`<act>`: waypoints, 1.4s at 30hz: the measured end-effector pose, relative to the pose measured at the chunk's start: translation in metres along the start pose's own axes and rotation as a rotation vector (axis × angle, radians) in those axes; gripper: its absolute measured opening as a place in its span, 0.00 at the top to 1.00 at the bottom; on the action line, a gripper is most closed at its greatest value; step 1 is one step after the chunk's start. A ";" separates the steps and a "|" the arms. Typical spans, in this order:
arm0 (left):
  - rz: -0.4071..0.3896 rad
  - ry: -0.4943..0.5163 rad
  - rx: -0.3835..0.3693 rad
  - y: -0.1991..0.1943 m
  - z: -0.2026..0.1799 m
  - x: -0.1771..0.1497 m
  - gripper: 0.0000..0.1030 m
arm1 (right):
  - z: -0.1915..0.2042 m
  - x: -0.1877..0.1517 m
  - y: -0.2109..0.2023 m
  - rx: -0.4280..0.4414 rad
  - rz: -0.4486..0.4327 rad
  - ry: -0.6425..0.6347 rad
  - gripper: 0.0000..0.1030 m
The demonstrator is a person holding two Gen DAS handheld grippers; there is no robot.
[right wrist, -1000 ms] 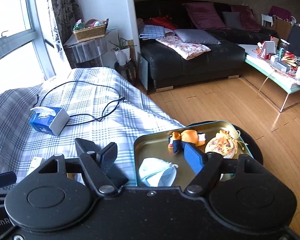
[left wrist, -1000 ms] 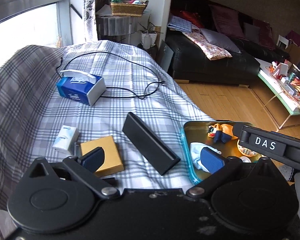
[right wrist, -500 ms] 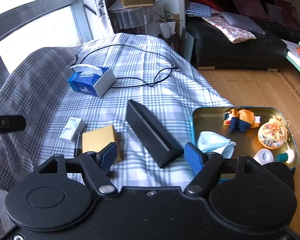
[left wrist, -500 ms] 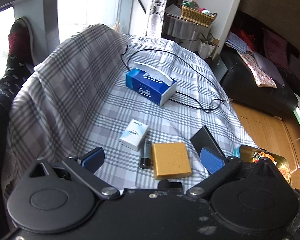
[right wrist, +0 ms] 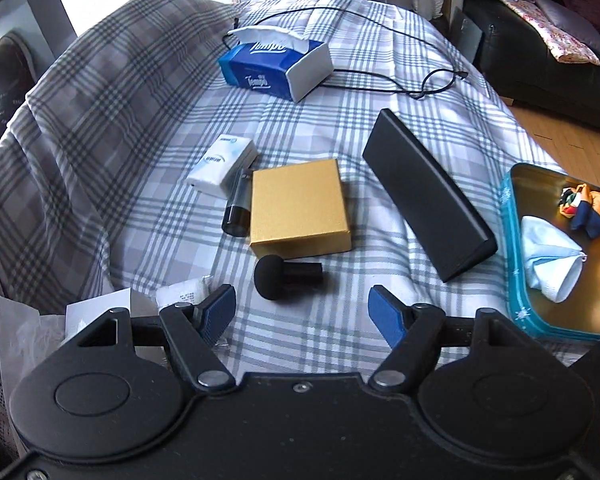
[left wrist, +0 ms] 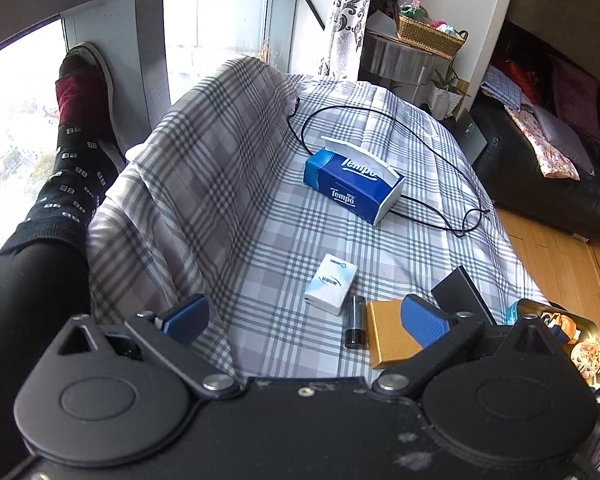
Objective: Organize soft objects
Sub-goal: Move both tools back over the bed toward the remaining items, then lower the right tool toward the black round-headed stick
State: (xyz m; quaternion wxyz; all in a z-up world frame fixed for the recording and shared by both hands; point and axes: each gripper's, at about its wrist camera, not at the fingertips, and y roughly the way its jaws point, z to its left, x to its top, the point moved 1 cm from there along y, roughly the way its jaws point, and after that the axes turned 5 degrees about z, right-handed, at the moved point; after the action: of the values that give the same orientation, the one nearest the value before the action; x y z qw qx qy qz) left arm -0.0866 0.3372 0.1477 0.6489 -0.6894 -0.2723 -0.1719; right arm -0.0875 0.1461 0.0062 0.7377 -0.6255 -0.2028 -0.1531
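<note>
A grey-and-white plaid cloth (right wrist: pixel 340 92) is seen under a blue-and-white tissue box (right wrist: pixel 274 66), a gold box (right wrist: pixel 298 208), a black bar (right wrist: pixel 426 194) and a teal-rimmed tin (right wrist: pixel 514 256)

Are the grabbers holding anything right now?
No. Both the left gripper and right gripper have open jaws with nothing between them.

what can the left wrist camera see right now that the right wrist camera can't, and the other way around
Only the left wrist view shows a person's socked leg by the window and a wicker basket.

Only the right wrist view shows a black foam-tipped piece in front of the gold box, and a blue mask in the tin.

Both show the tissue box, small white pack, black cable and open, empty jaws.
</note>
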 end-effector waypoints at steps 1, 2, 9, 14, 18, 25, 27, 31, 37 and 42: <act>-0.007 -0.002 0.003 -0.001 0.001 0.002 0.01 | 0.002 0.000 0.004 0.003 0.010 -0.005 0.32; -0.010 -0.005 0.005 -0.001 0.002 0.004 0.01 | 0.004 -0.001 0.008 0.003 0.016 -0.009 0.32; 0.017 -0.035 -0.005 0.013 0.009 0.009 0.01 | 0.013 0.001 0.030 0.026 0.040 -0.022 0.33; 0.059 -0.068 -0.014 0.031 0.015 0.006 0.01 | 0.029 -0.005 0.038 0.084 0.068 -0.095 0.33; 0.080 -0.090 -0.009 0.039 0.019 0.001 0.01 | 0.045 -0.014 0.044 0.099 0.096 -0.189 0.33; 0.097 -0.122 -0.024 0.043 0.025 -0.004 0.01 | 0.059 -0.022 0.060 0.067 0.133 -0.285 0.39; 0.092 -0.123 -0.029 0.042 0.025 -0.004 0.01 | 0.052 -0.020 0.064 -0.027 0.108 -0.258 0.41; 0.087 -0.136 -0.043 0.039 0.026 -0.004 0.01 | 0.028 -0.012 0.059 -0.145 0.071 -0.157 0.41; 0.068 -0.150 -0.065 0.031 0.029 -0.006 0.01 | 0.033 -0.009 0.047 0.014 0.099 -0.100 0.41; 0.053 -0.172 -0.075 0.026 0.034 -0.007 0.01 | 0.067 0.011 0.055 0.030 0.041 -0.157 0.41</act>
State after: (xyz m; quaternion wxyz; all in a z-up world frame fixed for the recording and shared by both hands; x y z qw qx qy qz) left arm -0.0807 0.3699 0.1194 0.6012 -0.7322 -0.3022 -0.1050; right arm -0.0589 0.2217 -0.0263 0.7317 -0.6286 -0.2493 -0.0855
